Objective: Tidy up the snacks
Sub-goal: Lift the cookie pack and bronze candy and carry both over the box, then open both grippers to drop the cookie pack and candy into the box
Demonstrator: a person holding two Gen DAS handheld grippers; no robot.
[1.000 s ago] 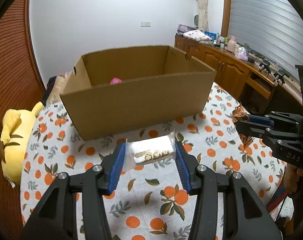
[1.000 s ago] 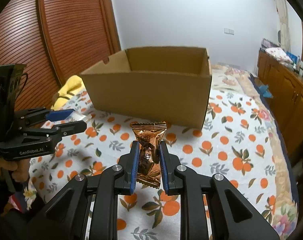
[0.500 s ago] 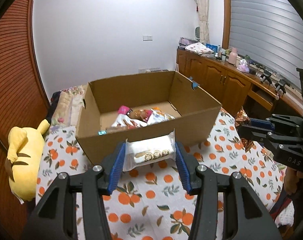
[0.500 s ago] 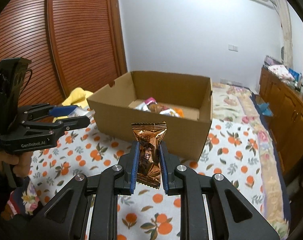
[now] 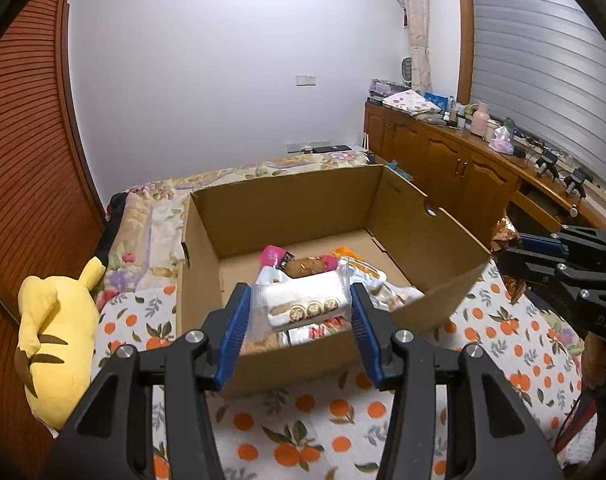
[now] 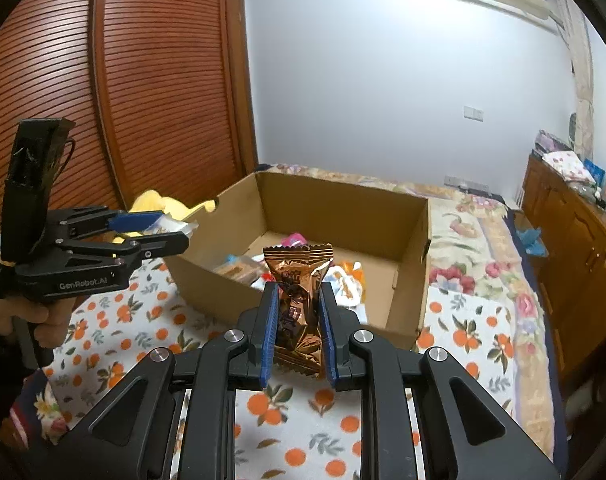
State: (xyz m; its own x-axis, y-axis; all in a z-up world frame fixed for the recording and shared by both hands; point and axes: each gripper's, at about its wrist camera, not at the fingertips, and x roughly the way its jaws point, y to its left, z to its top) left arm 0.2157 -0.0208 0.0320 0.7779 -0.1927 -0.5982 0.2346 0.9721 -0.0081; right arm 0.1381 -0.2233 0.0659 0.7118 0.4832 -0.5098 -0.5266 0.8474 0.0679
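An open cardboard box (image 5: 435,292) stands on the orange-print cloth; it also shows in the right wrist view (image 6: 411,248). Several snack packets (image 5: 303,264) lie inside it. My left gripper (image 5: 301,306) is shut on a white snack pack (image 5: 303,304) and holds it above the box's near wall. My right gripper (image 6: 299,300) is shut on a brown foil snack packet (image 6: 299,292), held above the box's near edge. Each gripper shows in the other's view, the left (image 6: 171,232) and the right (image 5: 515,246).
A yellow plush toy (image 5: 55,340) lies left of the box at the cloth's edge. Wooden cabinets (image 5: 455,172) with clutter line the right wall. A ribbed wooden wardrobe (image 6: 143,92) stands on the left. A floral bedspread (image 6: 479,220) lies behind the box.
Both grippers have risen and moved toward the box with their packets. The box's inside and its snacks have come into view.
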